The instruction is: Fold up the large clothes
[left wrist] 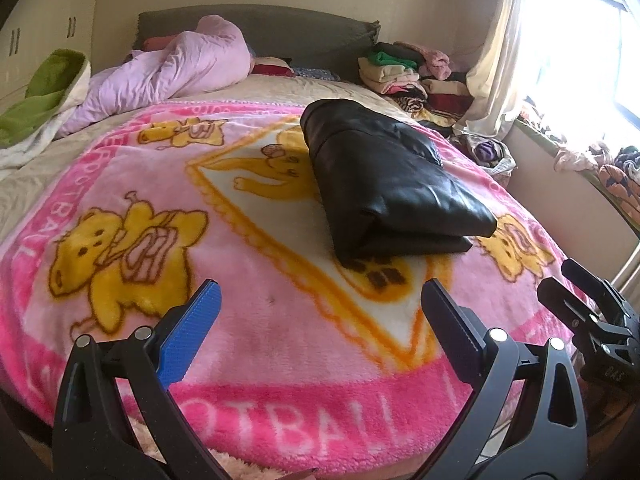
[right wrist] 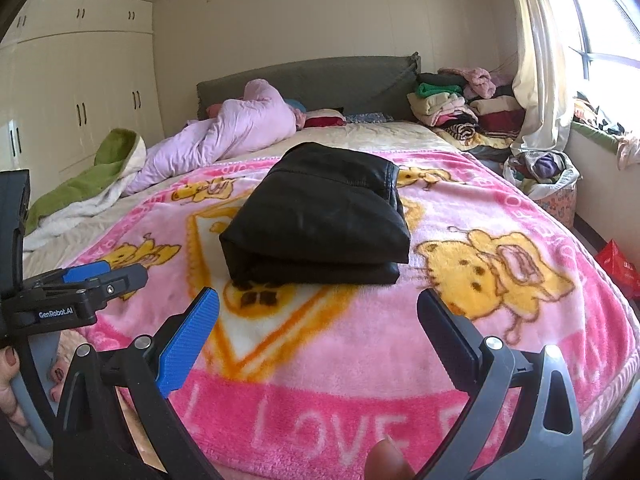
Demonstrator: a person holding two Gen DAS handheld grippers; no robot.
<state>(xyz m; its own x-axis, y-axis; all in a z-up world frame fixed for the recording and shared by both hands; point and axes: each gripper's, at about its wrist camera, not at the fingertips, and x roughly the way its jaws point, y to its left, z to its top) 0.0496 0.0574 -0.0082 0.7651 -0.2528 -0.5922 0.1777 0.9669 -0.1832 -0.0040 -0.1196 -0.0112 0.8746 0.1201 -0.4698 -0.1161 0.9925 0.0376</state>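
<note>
Left gripper: jaws spread wide, holding nothing, held low over the near edge of the pink cartoon-bear blanket. In the right wrist view this gripper shows side-on at the left margin, roughly level, with fingers of a hand with painted nails below it.

The black leather jacket lies folded into a compact layered rectangle on the blanket. In the left wrist view it sits ahead of the jaws and toward the right one, well apart from both.

Right gripper: jaws likewise spread wide and holding nothing, pointing forward over the blanket's near edge. The folded jacket lies directly ahead, centred between the two jaws, near but not touching. In the left wrist view the right gripper shows at the right margin, beside the left one.

Behind: a lilac quilt bunched at the left, stacked clothes at the right by the headboard.
</note>
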